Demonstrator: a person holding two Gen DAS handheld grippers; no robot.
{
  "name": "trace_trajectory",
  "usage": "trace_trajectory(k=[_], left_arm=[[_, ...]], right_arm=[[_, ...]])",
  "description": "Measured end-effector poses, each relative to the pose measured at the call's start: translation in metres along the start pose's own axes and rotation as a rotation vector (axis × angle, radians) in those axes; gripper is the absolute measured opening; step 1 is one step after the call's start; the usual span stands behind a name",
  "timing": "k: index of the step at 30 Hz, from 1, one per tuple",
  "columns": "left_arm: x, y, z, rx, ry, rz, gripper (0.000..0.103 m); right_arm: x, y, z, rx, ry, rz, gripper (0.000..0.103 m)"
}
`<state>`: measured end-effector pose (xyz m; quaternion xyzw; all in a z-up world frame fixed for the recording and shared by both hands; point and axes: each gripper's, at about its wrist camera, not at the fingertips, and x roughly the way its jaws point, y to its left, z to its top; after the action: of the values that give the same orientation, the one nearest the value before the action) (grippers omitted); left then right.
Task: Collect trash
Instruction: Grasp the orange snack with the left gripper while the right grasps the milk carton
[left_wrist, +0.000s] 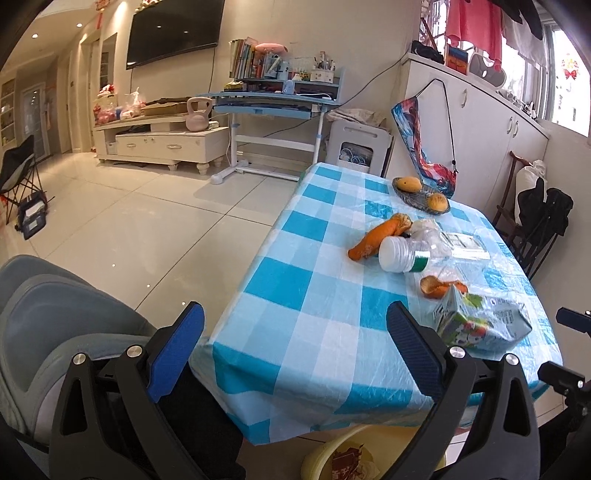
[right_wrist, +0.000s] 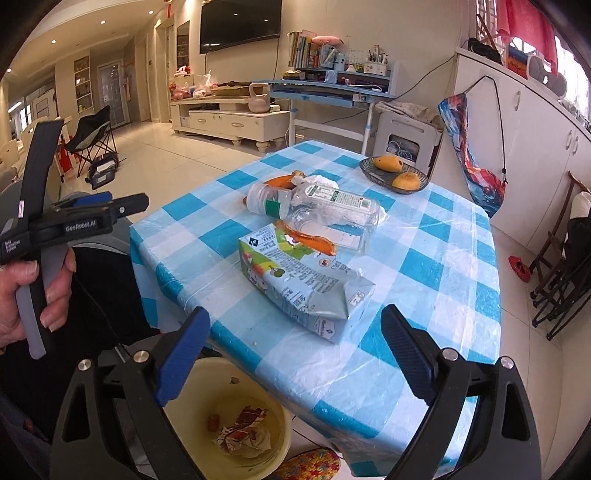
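While the left view clips the bin (left_wrist: 325, 456), the right shows its crumpled wrappers (right_wrist: 240, 432).

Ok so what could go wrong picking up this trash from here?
The crushed carton lies near the table edge, so a nudge from the open right gripper might knock it off beside, not into, the yellow bin. The clear bottle lies on its side and could roll. Orange peel sits against it and may get dragged.

We see a checked tabletop (right_wrist: 436, 258), a fruit basket (right_wrist: 393, 173) holding two mangoes at its far end, a pink kettlebell (right_wrist: 258, 98) on the TV stand (right_wrist: 229, 120), and a blue desk (right_wrist: 325, 92) behind.
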<state>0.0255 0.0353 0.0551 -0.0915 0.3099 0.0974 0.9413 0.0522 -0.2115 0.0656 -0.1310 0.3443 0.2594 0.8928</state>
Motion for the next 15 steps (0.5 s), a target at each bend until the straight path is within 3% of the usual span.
trace_trajectory(k=[9,15], left_arm=[[0.061,-0.026,0.068,0.042,0.032,-0.049,0.095],[0.119,-0.067,0.082,0.146,0.121,-0.101,0.095]], right_arm=[[0.042,0.001,0.032,-0.104,0.033,0.059,0.090],[0.064,-0.002,0.029,-0.081,0.063,0.100,0.090]])
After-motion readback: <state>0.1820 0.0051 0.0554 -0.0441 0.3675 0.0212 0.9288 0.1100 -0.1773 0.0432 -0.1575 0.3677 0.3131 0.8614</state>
